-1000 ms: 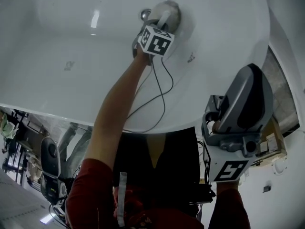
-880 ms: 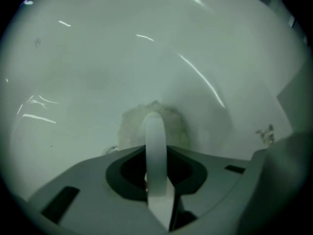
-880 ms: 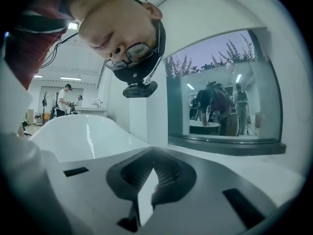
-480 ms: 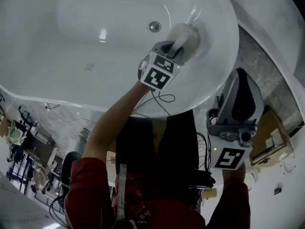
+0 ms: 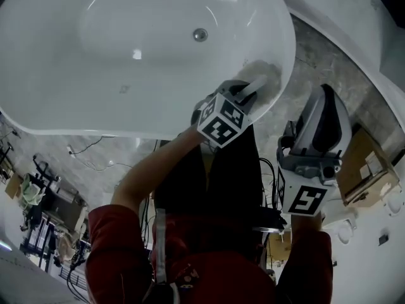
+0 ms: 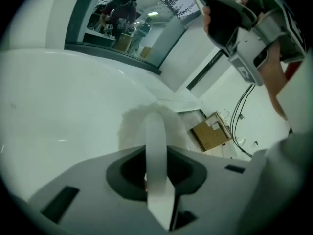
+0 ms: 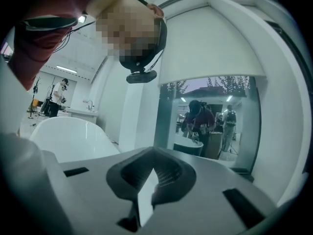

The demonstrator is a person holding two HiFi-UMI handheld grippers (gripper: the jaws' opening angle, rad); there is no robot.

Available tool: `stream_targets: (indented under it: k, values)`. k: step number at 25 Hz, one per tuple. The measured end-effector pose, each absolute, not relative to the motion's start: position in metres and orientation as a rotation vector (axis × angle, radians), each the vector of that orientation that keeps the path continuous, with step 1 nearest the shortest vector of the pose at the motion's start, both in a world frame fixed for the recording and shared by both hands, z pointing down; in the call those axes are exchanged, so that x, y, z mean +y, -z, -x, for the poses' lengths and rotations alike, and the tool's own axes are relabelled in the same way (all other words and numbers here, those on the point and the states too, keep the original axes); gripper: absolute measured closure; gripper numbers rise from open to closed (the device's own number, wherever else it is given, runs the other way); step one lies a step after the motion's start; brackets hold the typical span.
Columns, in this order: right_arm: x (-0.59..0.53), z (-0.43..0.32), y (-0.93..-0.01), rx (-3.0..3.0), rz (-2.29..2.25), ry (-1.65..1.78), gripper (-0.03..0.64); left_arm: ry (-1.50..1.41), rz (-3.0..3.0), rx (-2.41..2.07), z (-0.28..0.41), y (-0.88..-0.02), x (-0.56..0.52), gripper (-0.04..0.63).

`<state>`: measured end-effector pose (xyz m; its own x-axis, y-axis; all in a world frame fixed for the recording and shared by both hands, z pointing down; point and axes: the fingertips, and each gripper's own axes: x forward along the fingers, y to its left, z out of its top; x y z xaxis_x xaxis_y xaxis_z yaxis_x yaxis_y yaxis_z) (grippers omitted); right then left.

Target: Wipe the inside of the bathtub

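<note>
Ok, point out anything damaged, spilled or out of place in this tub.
Nothing looks damaged or spilled. Only a faint grey mark inside the bathtub, left of the drain, stands out. The left gripper presses its cloth elsewhere, near the rim.

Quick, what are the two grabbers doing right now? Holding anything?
Left gripper: shut on the fluffy white cloth, pressed against the white bathtub's inner wall.
Right gripper: shut, holding nothing.
</note>
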<state>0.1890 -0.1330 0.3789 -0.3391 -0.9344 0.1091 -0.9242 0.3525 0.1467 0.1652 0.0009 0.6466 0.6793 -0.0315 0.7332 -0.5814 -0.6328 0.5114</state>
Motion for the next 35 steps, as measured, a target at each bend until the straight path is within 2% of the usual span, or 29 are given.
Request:
stream_targets:
  k: [7,17,29,35]
  values:
    - [-0.13,-0.209,-0.391,-2.432,-1.741,-0.017,0.606,-0.935,-2.11,-0.451,-0.17,-0.651,-0.001,0.503]
    - [-0.132,-0.194,-0.427,-2.475,-1.688,-0.07,0.606,-0.94,-2.022,-0.507,-0.156,-0.699,-0.006,0.503]
    - [-0.149,-0.161,-0.503,-2.569,-1.57,-0.138,0.606,-1.159,-1.907,-0.681,-0.096,-0.865,-0.021,0.503]
    - [-0.149,-0.159,-0.509,-2.594,-1.53,-0.181,0.606,-1.359,-1.828,-0.714,-0.065,-0.941,-0.025,0.503]
